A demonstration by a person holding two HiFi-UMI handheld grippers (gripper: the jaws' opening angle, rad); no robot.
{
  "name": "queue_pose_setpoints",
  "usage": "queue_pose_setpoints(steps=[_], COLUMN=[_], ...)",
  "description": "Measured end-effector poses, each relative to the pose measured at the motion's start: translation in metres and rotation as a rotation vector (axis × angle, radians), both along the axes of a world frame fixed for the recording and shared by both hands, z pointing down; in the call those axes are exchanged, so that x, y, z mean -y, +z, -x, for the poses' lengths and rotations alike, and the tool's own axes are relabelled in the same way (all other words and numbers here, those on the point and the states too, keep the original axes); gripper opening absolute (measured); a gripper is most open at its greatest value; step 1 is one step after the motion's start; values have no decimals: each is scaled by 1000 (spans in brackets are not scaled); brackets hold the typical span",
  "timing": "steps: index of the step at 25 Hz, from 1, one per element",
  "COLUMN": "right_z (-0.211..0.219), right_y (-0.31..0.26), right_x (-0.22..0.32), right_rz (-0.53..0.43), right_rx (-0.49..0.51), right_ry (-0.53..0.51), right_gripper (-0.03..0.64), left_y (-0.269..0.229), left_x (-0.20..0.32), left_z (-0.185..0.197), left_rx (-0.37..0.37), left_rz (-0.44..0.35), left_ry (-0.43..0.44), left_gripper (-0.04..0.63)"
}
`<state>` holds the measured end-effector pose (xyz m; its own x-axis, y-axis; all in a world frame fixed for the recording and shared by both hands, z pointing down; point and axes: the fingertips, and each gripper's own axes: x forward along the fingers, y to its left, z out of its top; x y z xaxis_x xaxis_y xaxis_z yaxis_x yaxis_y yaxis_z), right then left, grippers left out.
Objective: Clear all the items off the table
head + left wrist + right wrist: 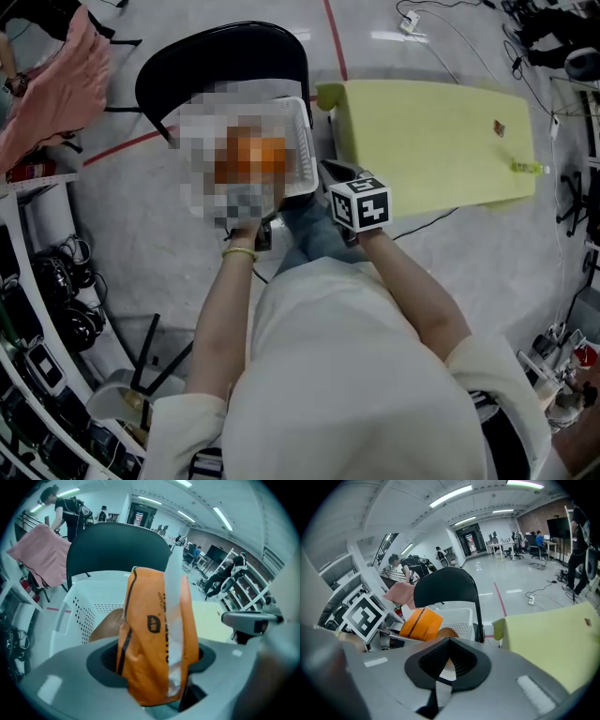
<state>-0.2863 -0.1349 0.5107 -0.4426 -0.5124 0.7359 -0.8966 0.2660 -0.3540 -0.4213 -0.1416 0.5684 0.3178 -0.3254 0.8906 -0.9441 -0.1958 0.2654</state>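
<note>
My left gripper point(157, 665) is shut on an orange snack bag point(157, 634) with a clear strip down its front, held upright over a white perforated basket point(77, 611). The basket point(305, 141) stands on a black chair point(216, 56). A brown rounded thing point(105, 625) lies inside it. In the head view a mosaic patch covers most of the basket and the left gripper; the orange bag point(255, 155) shows through. My right gripper point(330, 172) is shut and hovers at the basket's right edge, between it and the yellow-green table point(422, 131). The right gripper view shows the bag point(421, 623) to its left.
A small red item point(499, 127) and a small green item point(527, 168) lie at the table's far right. Cables run across the grey floor point(441, 28). A pink cloth point(56, 84) hangs at the far left, and shelves with gear point(47, 319) line the left side.
</note>
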Motion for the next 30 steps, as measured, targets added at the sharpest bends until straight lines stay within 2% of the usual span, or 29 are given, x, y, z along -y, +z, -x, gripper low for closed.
queue_pose_setpoints(steps=[15, 25, 30], right_z=[6, 7, 8], right_y=[22, 44, 51], right_x=[38, 47, 53], right_rz=[41, 92, 101], right_rx=[16, 35, 40], right_ry=[2, 26, 40], right_gripper=[-2, -2, -2], left_y=[60, 95, 110], left_x=[43, 58, 60], left_z=[-20, -24, -27], left_rx=[20, 21, 32], left_rz=[115, 191, 213], left_ry=[20, -39, -40], left_gripper=[324, 330, 337])
